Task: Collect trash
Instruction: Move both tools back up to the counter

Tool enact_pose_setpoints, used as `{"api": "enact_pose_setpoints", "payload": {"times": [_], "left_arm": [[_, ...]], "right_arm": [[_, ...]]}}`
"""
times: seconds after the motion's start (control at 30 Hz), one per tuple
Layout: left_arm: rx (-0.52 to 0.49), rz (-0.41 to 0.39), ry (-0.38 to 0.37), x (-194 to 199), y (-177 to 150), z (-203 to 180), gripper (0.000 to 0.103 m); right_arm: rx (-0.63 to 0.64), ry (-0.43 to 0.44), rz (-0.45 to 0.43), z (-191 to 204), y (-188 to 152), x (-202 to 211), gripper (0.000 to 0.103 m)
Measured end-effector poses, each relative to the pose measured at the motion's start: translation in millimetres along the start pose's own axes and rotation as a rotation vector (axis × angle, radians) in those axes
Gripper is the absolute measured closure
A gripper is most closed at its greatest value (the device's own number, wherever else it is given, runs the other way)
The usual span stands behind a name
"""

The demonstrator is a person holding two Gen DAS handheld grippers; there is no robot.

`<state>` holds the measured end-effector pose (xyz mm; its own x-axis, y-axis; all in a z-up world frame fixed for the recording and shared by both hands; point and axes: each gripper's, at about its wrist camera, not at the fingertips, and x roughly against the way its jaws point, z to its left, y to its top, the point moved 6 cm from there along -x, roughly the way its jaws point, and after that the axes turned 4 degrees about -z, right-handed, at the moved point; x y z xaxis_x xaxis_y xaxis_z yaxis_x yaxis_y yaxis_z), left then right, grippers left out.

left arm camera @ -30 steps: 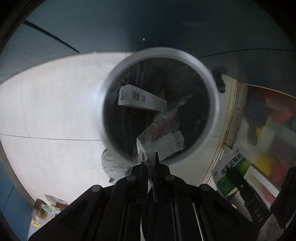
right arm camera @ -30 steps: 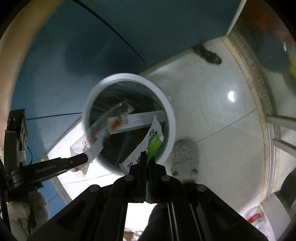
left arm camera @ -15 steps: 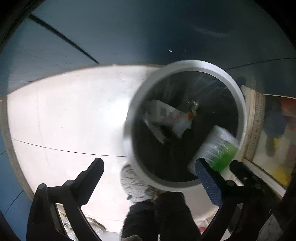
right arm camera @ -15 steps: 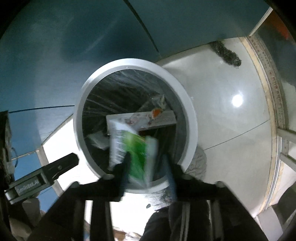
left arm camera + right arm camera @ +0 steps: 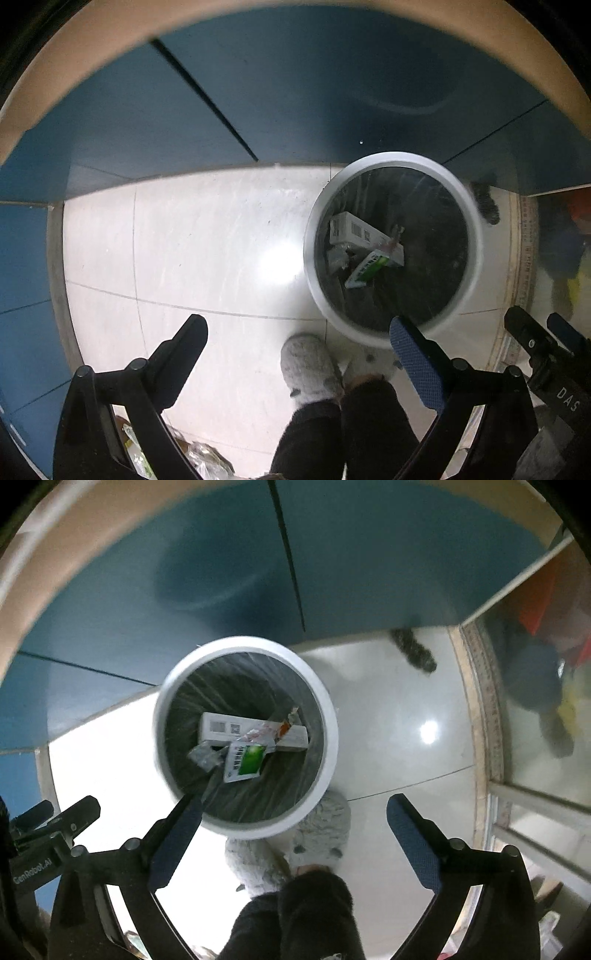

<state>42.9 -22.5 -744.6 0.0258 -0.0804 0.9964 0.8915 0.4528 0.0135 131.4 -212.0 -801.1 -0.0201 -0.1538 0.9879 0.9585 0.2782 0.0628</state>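
A round white trash bin with a dark liner stands on the pale tiled floor; it also shows in the right wrist view. Inside lie a long white box, a green-and-white packet and a crumpled clear wrapper. My left gripper is open and empty, above the floor left of the bin. My right gripper is open and empty, above the bin's near rim. The right gripper's fingers show at the right edge of the left wrist view.
The person's grey slippers stand just before the bin. Blue cabinet fronts rise behind it. A dark fuzzy object lies on the floor by the cabinet. A glass door with a frame is at the right.
Both grippers opened. The wrapper from the left and the green packet from the right fell into the bin. Both grippers have since risen away from the bin.
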Motion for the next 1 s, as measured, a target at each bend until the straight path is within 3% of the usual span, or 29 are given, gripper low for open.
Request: {"api": "enact_pose_setpoints", "payload": {"times": [0.27, 0.57, 0.8, 1.0], "left_arm": [[0.012, -0.040, -0.030, 107.7, -15.2, 6.5, 0.002], [0.028, -0.139, -0.059, 232.4, -22.6, 16.0, 0.002], [-0.001, -0.250, -0.075, 326.5, -38.5, 19.1, 0.002], [-0.006, -0.379, -0.095, 407.0, -42.1, 22.1, 0.002]], "right_arm": [[0.081, -0.005, -0.060, 7.5, 1.6, 126.1, 0.002], [0.130, 0.030, -0.153, 27.6, 3.5, 282.4, 0.002], [0.118, 0.087, -0.195, 42.2, -14.8, 390.7, 0.002], [0.108, 0.135, -0.282, 50.0, -24.6, 472.9, 0.002]]}}
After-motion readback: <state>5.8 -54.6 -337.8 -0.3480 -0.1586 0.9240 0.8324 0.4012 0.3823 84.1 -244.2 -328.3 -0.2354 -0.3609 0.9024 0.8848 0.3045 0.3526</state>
